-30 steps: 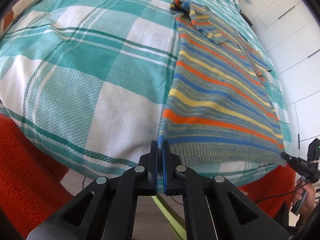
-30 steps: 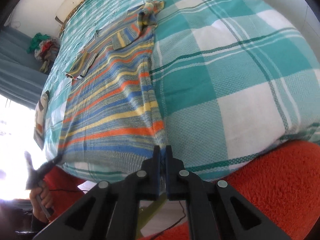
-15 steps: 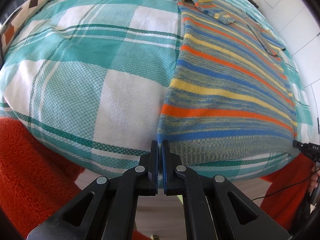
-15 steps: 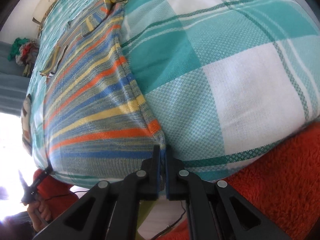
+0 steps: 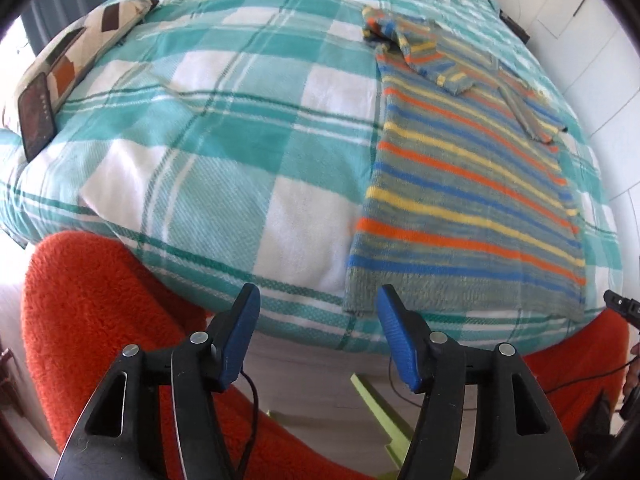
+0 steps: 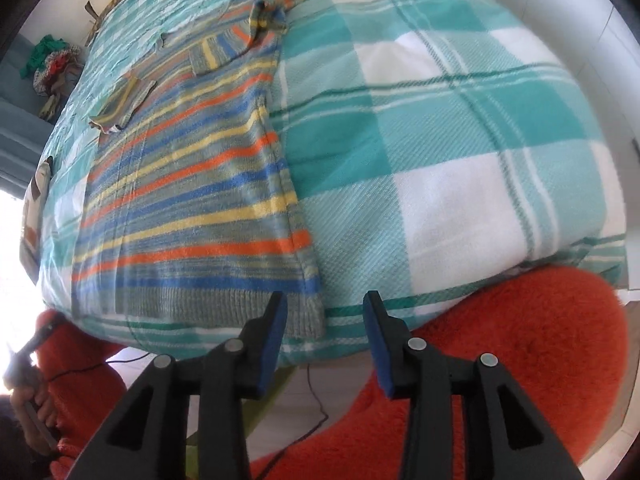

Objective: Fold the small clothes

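Bed [image 5: 240, 152] | sweater [image 5: 460, 200] beside left gripper [image 5: 316, 300] | jaws just opened, empty

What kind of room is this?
Most likely a bedroom: a bed under a teal checked cover, a patterned pillow, and a striped sweater laid flat on it.

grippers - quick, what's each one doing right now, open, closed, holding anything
left gripper: open, jaws just opened, nothing held, off the striped sweater.
right gripper: open, jaws just opened, nothing held, sweater hem corner lies under the gap.
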The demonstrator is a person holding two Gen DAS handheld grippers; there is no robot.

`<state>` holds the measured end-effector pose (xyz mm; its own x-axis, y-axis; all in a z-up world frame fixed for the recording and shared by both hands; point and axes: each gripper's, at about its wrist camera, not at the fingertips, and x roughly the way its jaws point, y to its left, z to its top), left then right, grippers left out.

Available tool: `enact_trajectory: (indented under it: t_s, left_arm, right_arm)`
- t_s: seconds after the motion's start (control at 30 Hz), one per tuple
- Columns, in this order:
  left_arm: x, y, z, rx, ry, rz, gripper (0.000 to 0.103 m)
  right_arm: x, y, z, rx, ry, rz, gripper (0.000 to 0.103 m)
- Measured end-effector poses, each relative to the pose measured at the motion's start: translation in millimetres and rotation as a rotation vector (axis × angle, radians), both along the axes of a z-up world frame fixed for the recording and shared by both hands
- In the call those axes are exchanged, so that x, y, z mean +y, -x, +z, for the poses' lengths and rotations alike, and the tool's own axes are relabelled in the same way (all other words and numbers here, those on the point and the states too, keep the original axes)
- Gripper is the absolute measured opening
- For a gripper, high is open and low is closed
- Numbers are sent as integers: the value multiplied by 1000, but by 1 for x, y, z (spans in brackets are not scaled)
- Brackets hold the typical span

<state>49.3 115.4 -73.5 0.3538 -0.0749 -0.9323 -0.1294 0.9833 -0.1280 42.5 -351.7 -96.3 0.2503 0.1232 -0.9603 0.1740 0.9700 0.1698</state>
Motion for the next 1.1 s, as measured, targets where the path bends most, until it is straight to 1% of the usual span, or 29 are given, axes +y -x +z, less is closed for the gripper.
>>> enact_trajectory:
  t_s: [0.03, 0.1, 0.13, 0.17, 0.2, 0.27, 0.3, 0.33, 0.4, 0.47, 0.5, 0.53, 0.57, 0.6, 0.63, 0.7, 0.73, 0.83, 0.9, 0.93, 1.0, 1.03, 1.1]
  left_arm:
    - [-1, -5, 10, -34, 11, -4, 69]
    - [-10, -19, 25, -98, 30, -36, 76]
    - [-18, -28, 30, -125, 30, -56, 77]
    - [-29, -38, 32, -150, 27, -82, 79]
    - [-42, -50, 31, -166, 20, -119, 83]
    - [-62, -69, 20, -160, -3, -169, 83]
    - [-71, -77, 11, -135, 0, -185, 83]
    - [-77, -82, 0, -105, 12, -196, 83]
    - [-86, -84, -25, -39, 18, -213, 83]
    - [-85, -76, -52, 36, -24, -208, 83]
    - [-81, -70, -63, 64, -41, -204, 83]
    - [-77, -62, -67, 56, -46, -206, 83]
    - [-73, -52, -65, 28, -49, -215, 84]
    - [-69, -45, -62, 24, -71, -217, 89]
    - [-66, -40, -59, 33, -80, -213, 89]
    - [-59, -31, -50, 26, -50, -198, 89]
    - [-56, -28, -45, 12, -38, -183, 89]
    - [-51, -24, -29, -45, -17, -150, 89]
    - [-52, -24, -24, -74, -18, -141, 90]
    - [-53, -25, -25, -75, -25, -146, 91]
    - [-56, -28, -34, -47, -52, -161, 91]
    - [-57, -28, -40, -28, -63, -167, 91]
    - [-59, -26, -53, 32, -97, -181, 91]
  right_arm:
    - [-3, -3, 13, -41, 19, -5, 40]
    - [-2, -13, 38, -135, 27, 3, 40]
    - [1, -20, 47, -177, 26, 15, 43]
    - [6, -28, 54, -211, 22, 30, 45]
    - [13, -37, 57, -238, 8, 46, 45]
    - [30, -55, 53, -275, -51, 88, 47]
    - [40, -65, 44, -266, -86, 113, 48]
    - [47, -71, 31, -237, -121, 134, 48]
    - [61, -81, -5, -155, -174, 155, 48]
    - [68, -78, -36, -75, -147, 154, 48]
    - [67, -74, -47, -45, -132, 138, 48]
    - [60, -65, -53, -35, -130, 118, 45]
    - [54, -58, -54, -33, -131, 101, 44]
    - [48, -52, -53, -28, -123, 90, 44]
    - [44, -47, -51, -21, -106, 80, 44]
    - [38, -39, -43, -19, -74, 74, 44]
    - [37, -36, -38, -22, -66, 81, 44]
    - [50, -26, -19, -47, 11, 140, 44]
    - [63, -18, -8, -71, 9, 194, 45]
    - [71, -14, -5, -76, 3, 223, 45]
    - [85, -9, -7, -67, 10, 284, 45]
    - [89, -8, -13, -50, 21, 305, 45]
    - [86, -7, -31, -2, 40, 297, 45]
